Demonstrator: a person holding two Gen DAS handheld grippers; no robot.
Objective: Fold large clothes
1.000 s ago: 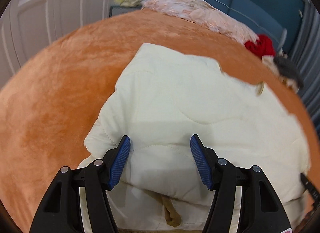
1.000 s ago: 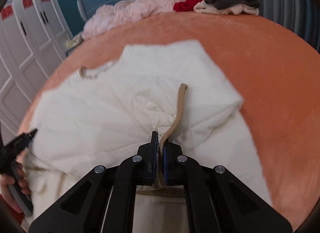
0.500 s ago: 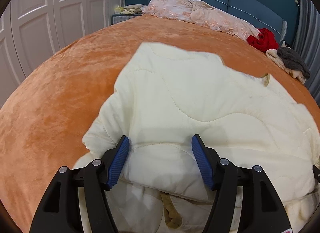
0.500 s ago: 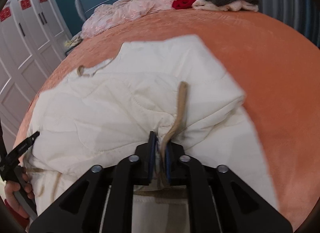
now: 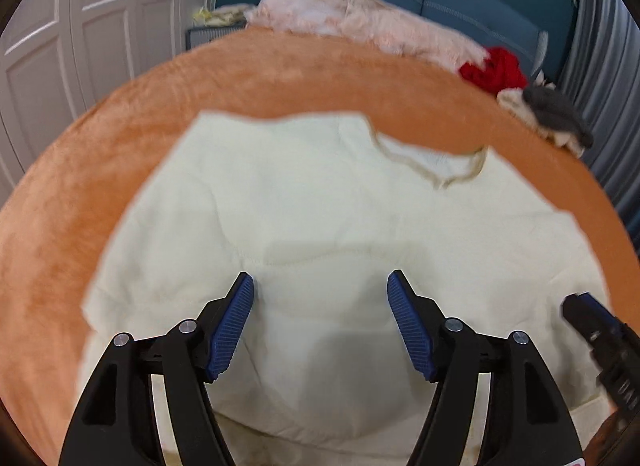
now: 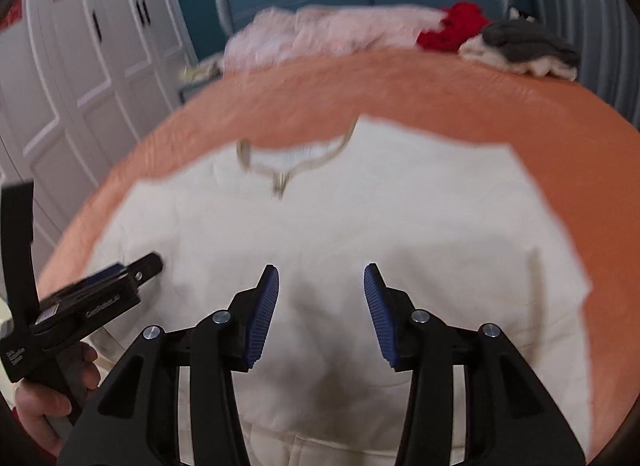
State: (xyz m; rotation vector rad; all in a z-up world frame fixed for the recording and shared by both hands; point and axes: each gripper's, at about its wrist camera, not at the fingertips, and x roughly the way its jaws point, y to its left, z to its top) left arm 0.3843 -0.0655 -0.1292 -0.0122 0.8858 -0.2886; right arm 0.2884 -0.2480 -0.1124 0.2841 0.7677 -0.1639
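A large cream quilted garment [image 5: 312,217] lies spread on the orange bed cover, its tan-trimmed neckline [image 5: 436,161] at the far side. It also shows in the right wrist view [image 6: 360,225], neckline [image 6: 288,169] toward the far left. My left gripper [image 5: 320,306] is open and empty, hovering over the garment's near part. My right gripper [image 6: 320,298] is open and empty over the same near part. The left gripper also shows in the right wrist view [image 6: 100,290], the right gripper's tip in the left wrist view [image 5: 592,318].
The orange bed cover [image 5: 80,193] surrounds the garment. At the bed's far end lie a pink blanket [image 5: 360,21], a red garment [image 5: 492,69] and a grey and cream pile [image 5: 556,113]. White wardrobe doors [image 6: 80,65] stand to the left.
My right gripper has opened and let go of the tan-trimmed fold it held. Both grippers have pulled back and the garment now lies flatter, its neckline showing.
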